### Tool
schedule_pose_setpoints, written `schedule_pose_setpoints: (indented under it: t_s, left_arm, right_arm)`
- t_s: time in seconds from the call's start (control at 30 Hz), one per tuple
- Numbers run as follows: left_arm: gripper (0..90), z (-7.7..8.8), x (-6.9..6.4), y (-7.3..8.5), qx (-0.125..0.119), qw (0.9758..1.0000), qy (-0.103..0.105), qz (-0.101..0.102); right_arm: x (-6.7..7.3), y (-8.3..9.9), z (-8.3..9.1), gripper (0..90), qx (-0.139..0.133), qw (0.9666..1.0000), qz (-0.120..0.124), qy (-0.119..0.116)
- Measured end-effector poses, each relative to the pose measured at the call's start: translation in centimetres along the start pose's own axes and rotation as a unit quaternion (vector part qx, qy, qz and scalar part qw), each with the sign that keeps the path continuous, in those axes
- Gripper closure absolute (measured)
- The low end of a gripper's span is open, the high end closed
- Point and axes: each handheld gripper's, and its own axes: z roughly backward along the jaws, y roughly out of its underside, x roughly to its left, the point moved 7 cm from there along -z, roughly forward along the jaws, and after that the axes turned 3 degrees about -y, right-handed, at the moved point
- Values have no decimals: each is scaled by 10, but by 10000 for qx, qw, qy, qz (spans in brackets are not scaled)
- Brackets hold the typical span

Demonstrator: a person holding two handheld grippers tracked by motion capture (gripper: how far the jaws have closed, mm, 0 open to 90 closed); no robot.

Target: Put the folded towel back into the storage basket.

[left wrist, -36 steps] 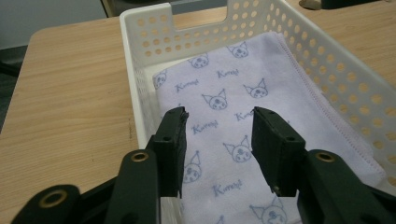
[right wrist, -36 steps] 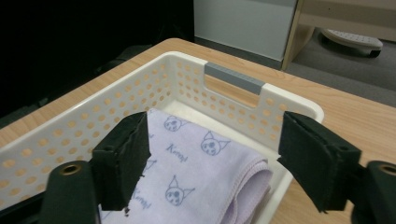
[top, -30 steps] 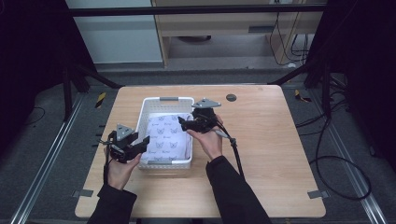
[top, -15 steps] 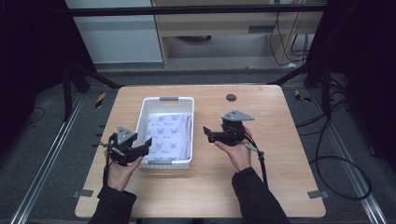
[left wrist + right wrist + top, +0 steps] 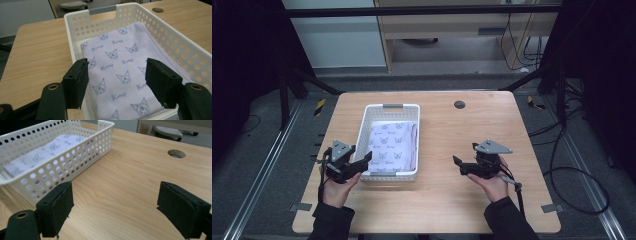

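white basket (image 5: 388,176) centre-left of high view on wooden surface (image 5: 472,135) | folded lilac cat-print cloth (image 5: 393,146) lying flat inside | left gripper (image 5: 362,164) lower left at basket's near corner, jaws spread, empty | right gripper (image 5: 458,164) lower right over bare surface, jaws spread, empty

A white perforated basket (image 5: 388,175) with cut-out handles at its ends sits lengthwise on the left half of the wooden table (image 5: 447,200), holding a neatly folded pale lilac cloth (image 5: 394,145) printed with small cat-like faces and script, lying flat against its right wall.
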Motion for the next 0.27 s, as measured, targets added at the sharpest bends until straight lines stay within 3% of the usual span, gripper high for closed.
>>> schedule_pose_setpoints:
  t_s: [0.27]
  left_arm:
    - [334, 5, 5, -1, -118, 9999, -39, 49]
  right_arm:
    - [-27, 26, 16, 138, 110, 9993, -117, 325]
